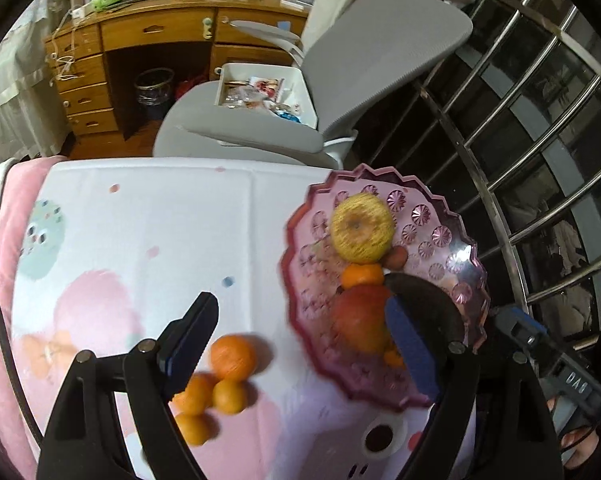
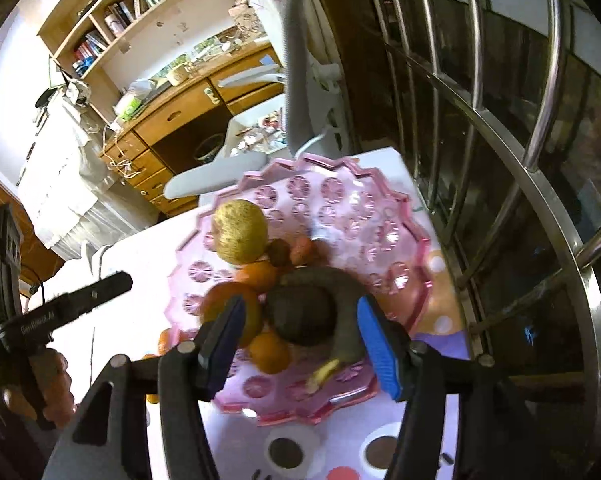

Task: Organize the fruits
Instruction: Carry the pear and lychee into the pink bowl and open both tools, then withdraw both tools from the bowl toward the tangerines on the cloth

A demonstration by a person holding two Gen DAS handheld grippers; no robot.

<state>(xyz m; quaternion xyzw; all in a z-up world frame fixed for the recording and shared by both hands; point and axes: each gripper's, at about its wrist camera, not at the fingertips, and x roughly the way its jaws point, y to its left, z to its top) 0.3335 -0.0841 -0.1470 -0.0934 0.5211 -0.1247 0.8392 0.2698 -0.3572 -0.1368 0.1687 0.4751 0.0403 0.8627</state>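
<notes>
Pink plate near patterned cloth's far edge, holding fruit; loose oranges left of plate. Grey chair, wooden desk beyond plate. Left gripper and right gripper agape, empty.

Fruit piled in dish, tangerines on cloth left of it (chair behind)

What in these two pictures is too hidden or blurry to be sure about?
- Left wrist view: the loose oranges are motion-blurred, and the left gripper finger covers part of the cluster, so their count is unsure.
- Left wrist view: the pink plate has its near rim hidden behind the other finger.
- Right wrist view: the dark fruit is too dim to identify.
- Right wrist view: the right gripper covers the plate's near side.
</notes>
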